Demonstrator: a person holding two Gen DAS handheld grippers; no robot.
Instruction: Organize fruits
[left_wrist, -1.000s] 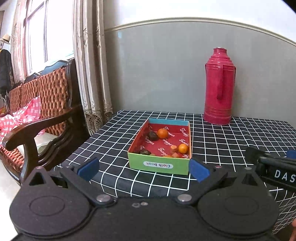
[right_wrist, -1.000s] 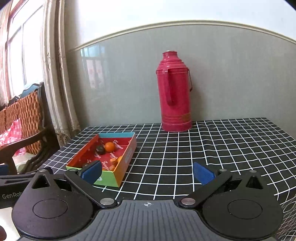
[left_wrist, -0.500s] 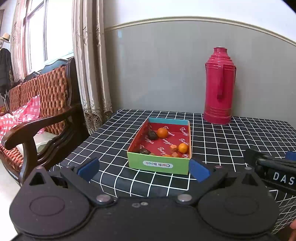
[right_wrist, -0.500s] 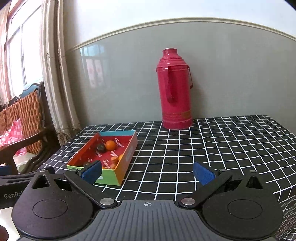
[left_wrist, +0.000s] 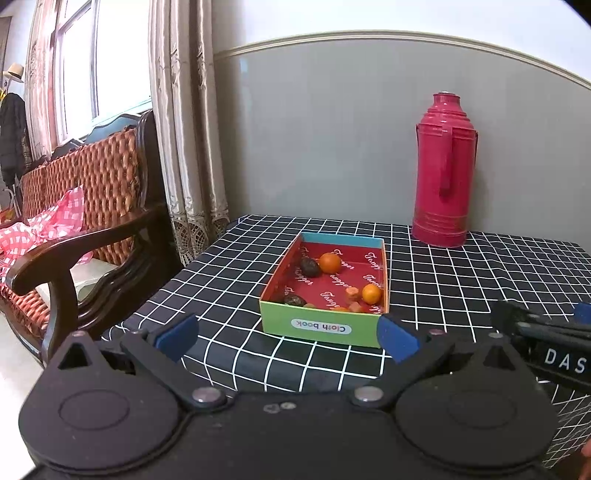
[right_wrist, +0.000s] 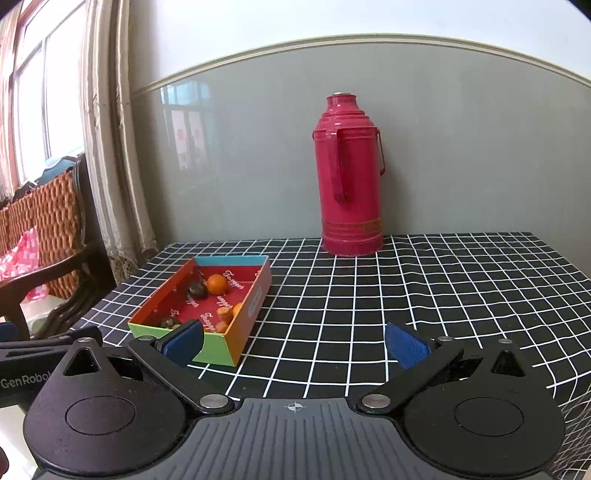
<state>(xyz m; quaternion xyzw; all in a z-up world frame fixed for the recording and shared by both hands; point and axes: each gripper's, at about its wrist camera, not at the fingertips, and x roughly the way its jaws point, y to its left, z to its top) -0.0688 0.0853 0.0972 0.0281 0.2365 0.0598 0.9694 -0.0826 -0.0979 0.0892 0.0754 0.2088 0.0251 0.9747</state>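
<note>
Fruit box (left_wrist: 323, 291) nearer than before

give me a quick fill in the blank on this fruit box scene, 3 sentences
The fruits lie inside the ____ box.
The tall thermos by the wall is ____ in colour.
Both the left gripper and the right gripper are ____ and hold nothing.

Missing words: cardboard; red; open

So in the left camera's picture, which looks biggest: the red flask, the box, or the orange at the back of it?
1. Red flask, tallest, though farthest away.
2. Box, wide but low.
3. Orange, by far the smallest.
</note>
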